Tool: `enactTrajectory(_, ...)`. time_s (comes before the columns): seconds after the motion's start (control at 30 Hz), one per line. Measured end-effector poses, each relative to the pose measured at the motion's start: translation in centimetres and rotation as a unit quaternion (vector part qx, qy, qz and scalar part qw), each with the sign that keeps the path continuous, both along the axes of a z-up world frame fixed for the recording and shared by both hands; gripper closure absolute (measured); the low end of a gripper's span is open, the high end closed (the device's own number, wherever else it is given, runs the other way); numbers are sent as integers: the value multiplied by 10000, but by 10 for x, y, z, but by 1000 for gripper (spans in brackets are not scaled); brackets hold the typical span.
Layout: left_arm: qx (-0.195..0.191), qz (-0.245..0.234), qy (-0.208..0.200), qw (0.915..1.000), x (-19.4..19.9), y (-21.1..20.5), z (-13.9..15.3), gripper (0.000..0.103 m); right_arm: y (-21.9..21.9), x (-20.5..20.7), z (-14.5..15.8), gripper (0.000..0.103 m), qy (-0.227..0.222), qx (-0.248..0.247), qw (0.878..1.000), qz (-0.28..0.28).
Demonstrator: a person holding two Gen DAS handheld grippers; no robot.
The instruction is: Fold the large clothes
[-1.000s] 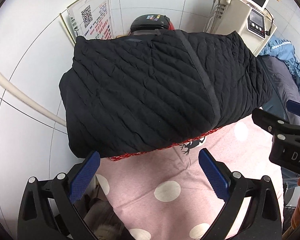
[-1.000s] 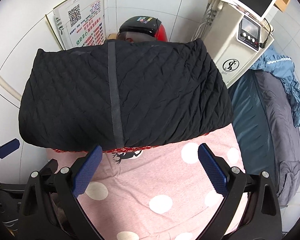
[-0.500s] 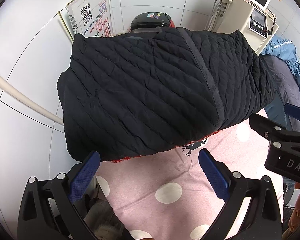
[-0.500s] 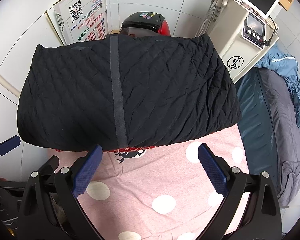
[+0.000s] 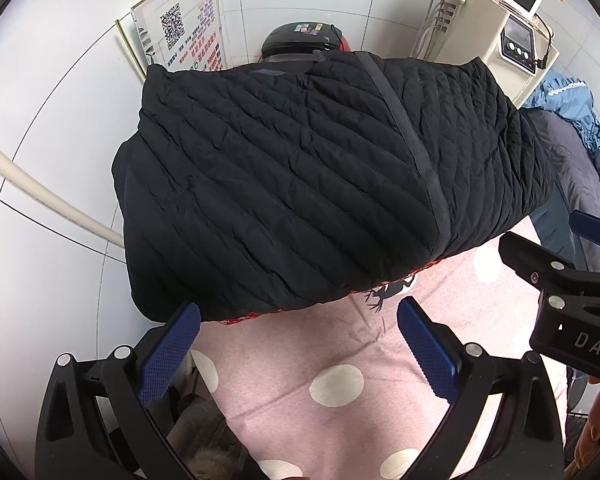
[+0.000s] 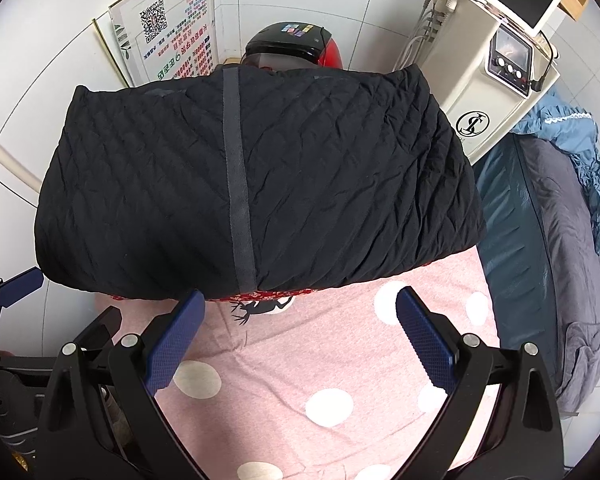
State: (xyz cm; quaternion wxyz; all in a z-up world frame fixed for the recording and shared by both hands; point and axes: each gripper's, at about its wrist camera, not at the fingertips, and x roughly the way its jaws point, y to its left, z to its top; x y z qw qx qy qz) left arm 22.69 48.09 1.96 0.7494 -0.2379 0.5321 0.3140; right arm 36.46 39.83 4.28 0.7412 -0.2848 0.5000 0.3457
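Observation:
A black quilted jacket [image 5: 324,184] lies folded into a thick rectangle on the far part of a pink polka-dot sheet [image 5: 340,364]; it also shows in the right wrist view [image 6: 256,188]. A grey zip band runs across it. A red patterned edge peeks out under its near side. My left gripper [image 5: 298,344] is open and empty, hovering just short of the jacket's near edge. My right gripper [image 6: 300,340] is open and empty too, beside it to the right; it shows in the left wrist view [image 5: 572,280].
A white tiled wall with a leaning poster [image 6: 168,36] stands behind. A black and red appliance [image 6: 296,44] and a white machine with a screen [image 6: 492,64] are at the back. A dark bed with blue bedding [image 6: 560,216] lies to the right.
Both grippers have drawn slightly nearer to the jacket and shifted a little; the jacket looks larger in view. The jaws stayed open and the jacket has not moved.

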Motion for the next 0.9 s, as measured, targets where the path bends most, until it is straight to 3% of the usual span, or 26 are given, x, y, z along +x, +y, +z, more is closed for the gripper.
enactTrajectory(0.9,9,21,-10,10000,-8,0,0,6,-1,-6,4,8,17,115,9999,7)
